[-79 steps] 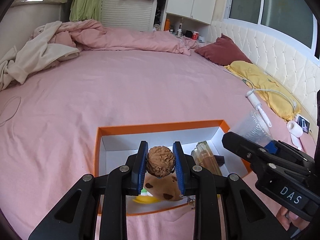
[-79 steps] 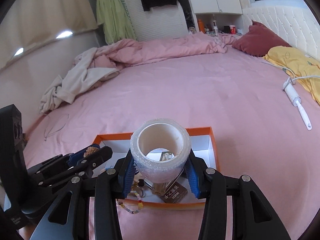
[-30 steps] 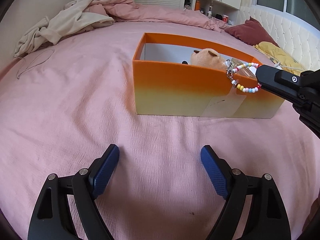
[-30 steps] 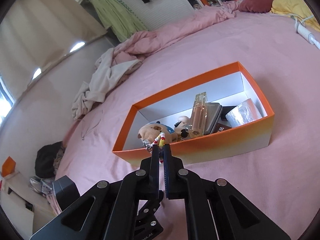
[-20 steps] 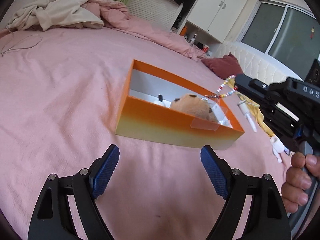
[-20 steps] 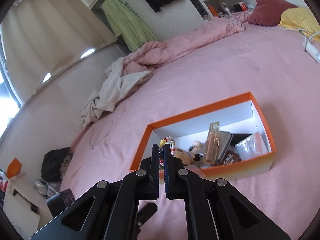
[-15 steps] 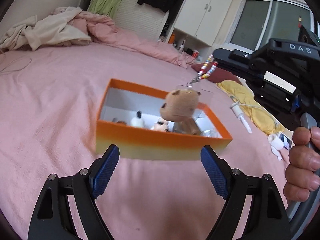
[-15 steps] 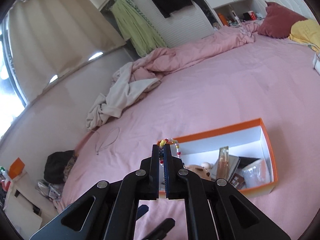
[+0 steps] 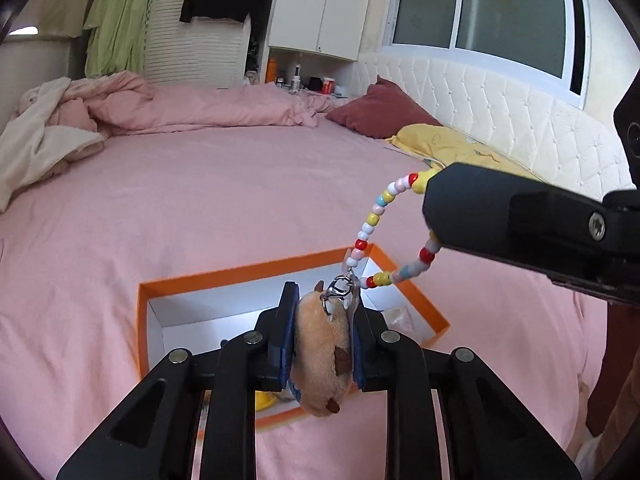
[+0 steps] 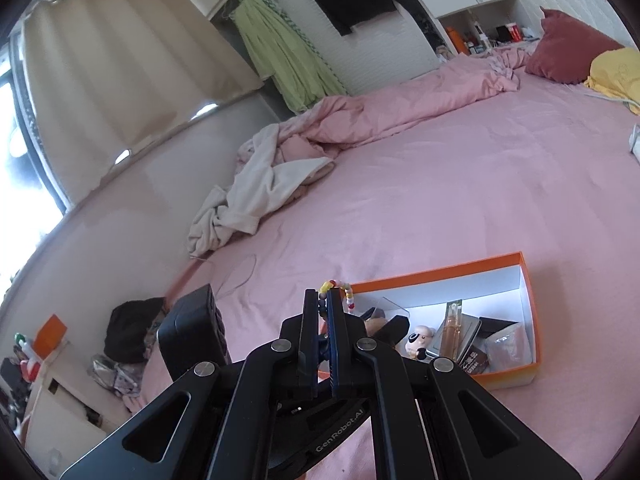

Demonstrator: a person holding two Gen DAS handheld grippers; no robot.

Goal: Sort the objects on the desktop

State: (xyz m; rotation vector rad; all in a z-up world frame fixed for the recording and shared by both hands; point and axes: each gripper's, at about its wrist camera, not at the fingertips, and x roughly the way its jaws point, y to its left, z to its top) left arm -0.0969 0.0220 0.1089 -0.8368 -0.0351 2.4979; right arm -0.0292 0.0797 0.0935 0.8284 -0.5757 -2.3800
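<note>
One pink bed point(image 9: 200, 208) fills most of both views, and on it sits an open orange box point(image 10: 524, 280) with a white inside. Within the box, the right wrist view shows a tall clear bottle with a gold cap point(image 10: 452, 328) leaning on a flat grey case point(image 10: 470, 330), a crumpled clear plastic piece point(image 10: 508, 344) at the right end, a small dark packet with print point(image 10: 474, 360) near the front wall and a little panda-like figure point(image 10: 418, 340) toward the middle; something yellow point(image 9: 266, 400) lies at the near wall in the left wrist view.

Above the box hangs the plush charm point(image 9: 322, 354), a tan, soft, rounded toy with a brown patch and a dark tip at its lower end, fixed by a metal clasp point(image 9: 336, 290) to a loop of red, yellow, white, pink and blue beads point(image 9: 372, 220). The left gripper point(image 9: 322, 312) is closing, and its blue pads point(image 9: 288, 336) squeeze the toy from both sides. The right gripper point(image 10: 325, 320) is pinched together on the bead loop, whose far part curls over its tips, so the charm is held at both ends, clear of the box floor
</note>
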